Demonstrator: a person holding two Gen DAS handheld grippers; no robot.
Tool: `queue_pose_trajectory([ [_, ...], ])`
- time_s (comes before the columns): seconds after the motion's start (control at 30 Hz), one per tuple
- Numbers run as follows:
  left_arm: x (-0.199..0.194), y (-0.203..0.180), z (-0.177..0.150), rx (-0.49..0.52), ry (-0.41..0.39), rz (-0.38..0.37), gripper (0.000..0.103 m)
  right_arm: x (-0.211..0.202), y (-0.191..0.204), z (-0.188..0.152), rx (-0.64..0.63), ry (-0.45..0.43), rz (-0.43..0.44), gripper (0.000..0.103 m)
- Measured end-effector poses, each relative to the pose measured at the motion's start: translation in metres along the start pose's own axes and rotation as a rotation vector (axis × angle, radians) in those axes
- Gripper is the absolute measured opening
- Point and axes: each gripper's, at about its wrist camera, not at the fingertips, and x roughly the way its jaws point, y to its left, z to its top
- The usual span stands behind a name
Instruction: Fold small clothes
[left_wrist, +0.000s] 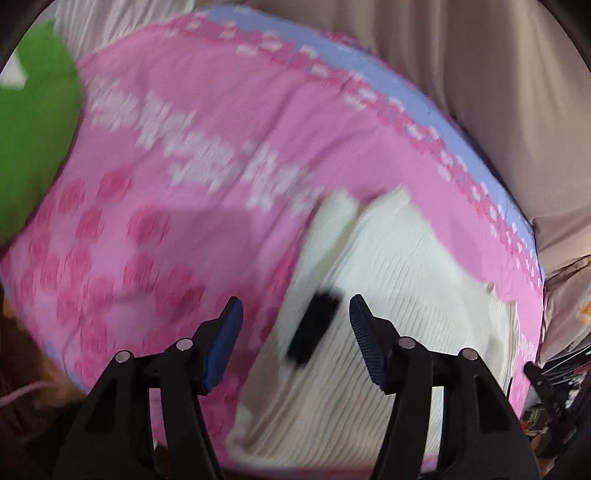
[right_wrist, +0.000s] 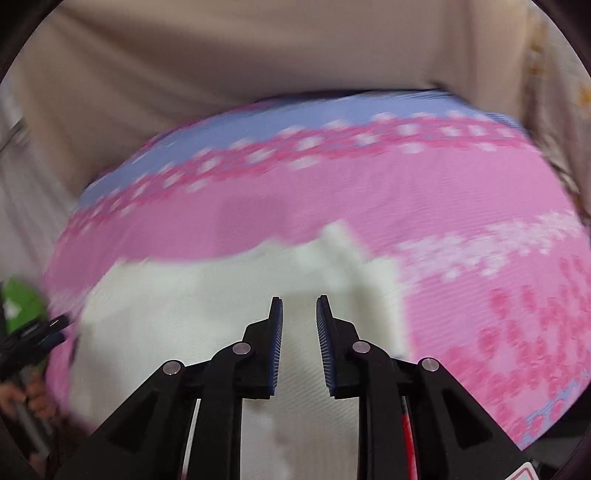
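White ribbed garment (left_wrist: 388, 295) lay on pink blanket (left_wrist: 184, 184), unfolded, folding seemingly unstarted; left hand-held gripper (left_wrist: 295, 306) and right hand-held gripper (right_wrist: 299, 306) agape, empty.

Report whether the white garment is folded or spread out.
Cannot tell for sure. The white garment lies on the pink blanket, with a flap doubled over at its top corner; blur hides the rest.

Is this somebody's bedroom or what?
Probably a home, maybe a bedroom. A pink patterned blanket covers the surface, a white knit garment lies on it, and beige curtain-like fabric hangs behind.
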Motion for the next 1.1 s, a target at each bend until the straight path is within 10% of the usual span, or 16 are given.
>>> queue_pose_trajectory([
  [0.13, 0.015, 0.024, -0.033, -0.094, 0.100, -0.038, 0.067, 0.038, 0.072, -0.037, -0.150, 0.177, 0.119, 0.014],
  [0.3, 0.019, 0.023, -0.040, -0.082, 0.088, -0.067, 0.073, 0.088, 0.103, -0.068, -0.255, 0.332, 0.059, 0.014],
  [0.37, 0.021, 0.017, -0.035, -0.070, 0.080, -0.066, 0.038, 0.088, 0.108, -0.069, -0.294, 0.316, 0.040, 0.014],
  [0.47, 0.020, 0.015, -0.033, -0.110, 0.104, -0.133, 0.024, 0.091, 0.110, -0.068, -0.298, 0.302, 0.033, 0.014],
  [0.77, -0.069, -0.148, -0.038, 0.346, -0.063, -0.281, 0.022, 0.062, 0.062, -0.067, -0.044, 0.180, 0.165, 0.018],
  [0.97, -0.031, -0.270, -0.102, 0.680, 0.074, -0.345, 0.022, 0.017, -0.026, -0.073, 0.205, 0.068, 0.135, 0.020],
  [1.1, 0.036, -0.294, -0.164, 0.848, 0.232, -0.174, 0.034, 0.001, -0.078, -0.094, 0.332, 0.037, 0.071, 0.022],
])
